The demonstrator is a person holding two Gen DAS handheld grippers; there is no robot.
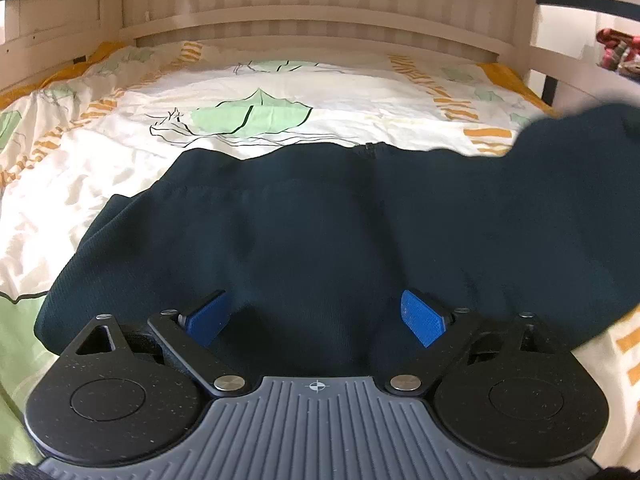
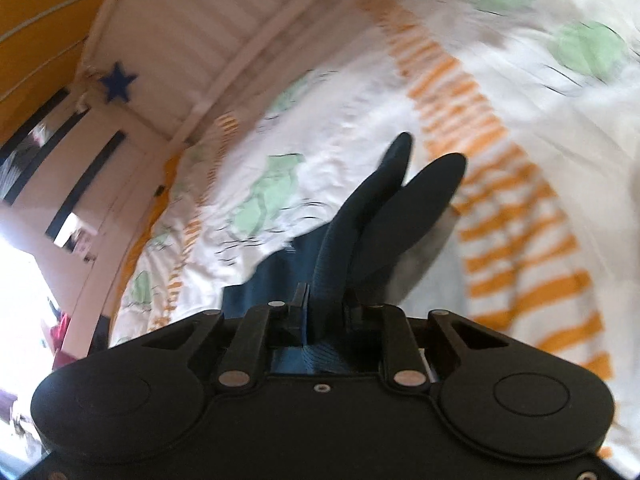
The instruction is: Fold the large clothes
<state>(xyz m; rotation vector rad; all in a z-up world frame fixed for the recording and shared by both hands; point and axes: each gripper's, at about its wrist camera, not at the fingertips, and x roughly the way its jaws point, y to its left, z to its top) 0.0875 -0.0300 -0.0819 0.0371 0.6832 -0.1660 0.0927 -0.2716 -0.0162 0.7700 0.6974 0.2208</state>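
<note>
Left wrist view: my left tool hovers low over the dark navy garment, its blue pads spread wide apart with nothing gripped between them, so it is released. The garment lies spread on the bed cover, a white cover printed with green leaves and orange stripes. Taking the garment as my landmark: the pale wooden headboard stands beyond it, past a broad stretch of bare cover; the near edge of the garment runs under my left tool; a small zipper or seam detail sits at its far edge. At the garment's right side, one end rises off the cover as a dark blurred shape.

In the right wrist view, my right tool is clenched on a fold of that same garment; its jaws stand close together with ribbed navy cloth pinched between them. Two dark flaps of the cloth stick out past the fingertips, above the cover. The picture is smeared, so finer detail is hard to tell. Off to the garment's left, a blue star is stuck on the bed frame.
</note>
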